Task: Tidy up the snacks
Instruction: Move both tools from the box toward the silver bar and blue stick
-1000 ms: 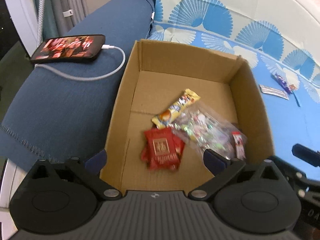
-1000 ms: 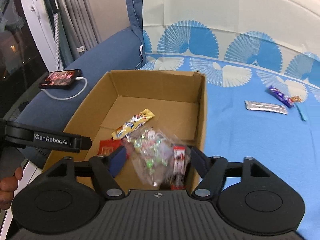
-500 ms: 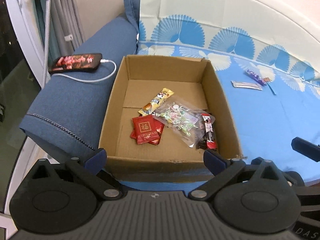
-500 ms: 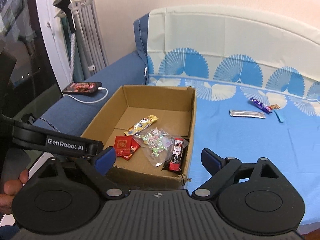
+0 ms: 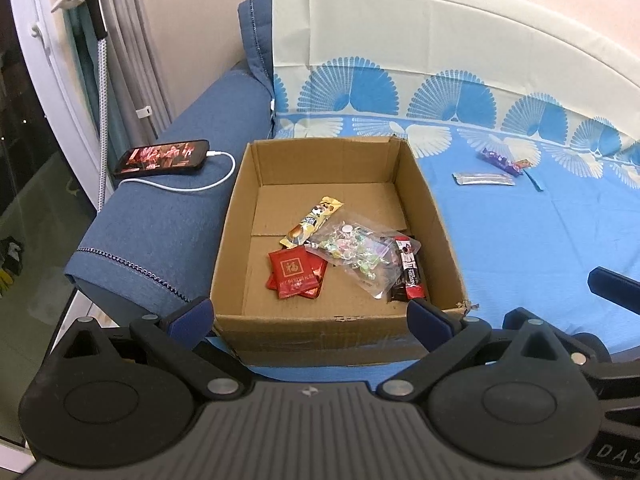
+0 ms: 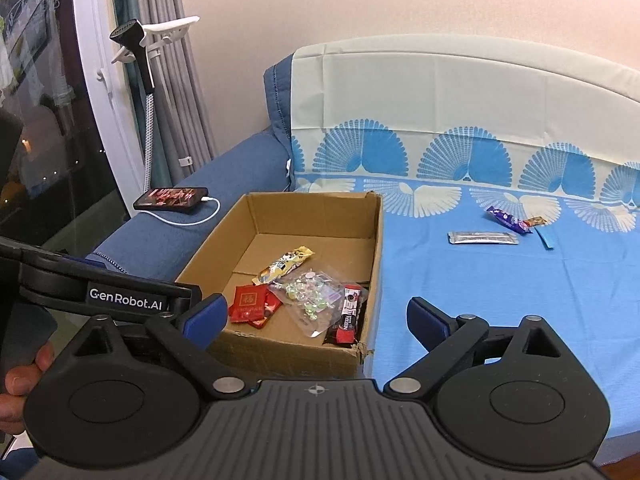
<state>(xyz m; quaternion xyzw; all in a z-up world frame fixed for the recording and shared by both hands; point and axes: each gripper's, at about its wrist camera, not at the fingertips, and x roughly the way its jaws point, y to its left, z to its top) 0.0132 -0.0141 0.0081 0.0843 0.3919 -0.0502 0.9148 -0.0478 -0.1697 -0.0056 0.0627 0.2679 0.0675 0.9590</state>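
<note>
Box: open cardboard, on the blue sheet at the sofa's left end, hard against the armrest.
In the box: red packets at the front left; yellow bar behind them, lying slantwise; clear candy bag in the middle, overlapping both; dark red-and-black bar along the right wall, partly under the bag.
Outside the box: silver packet flat on the sheet, well to the right; purple bar just behind it; a thin blue strip beside that.
Left tongs: spread wide, empty, hanging short of the box's front wall.
Right tongs: jaws opening, nothing between them, near the box's front right corner.
Hand: on the left tongs' handle, at the edge of the right view.
Phone: on the armrest, screen lit, white cable plugged in.
</note>
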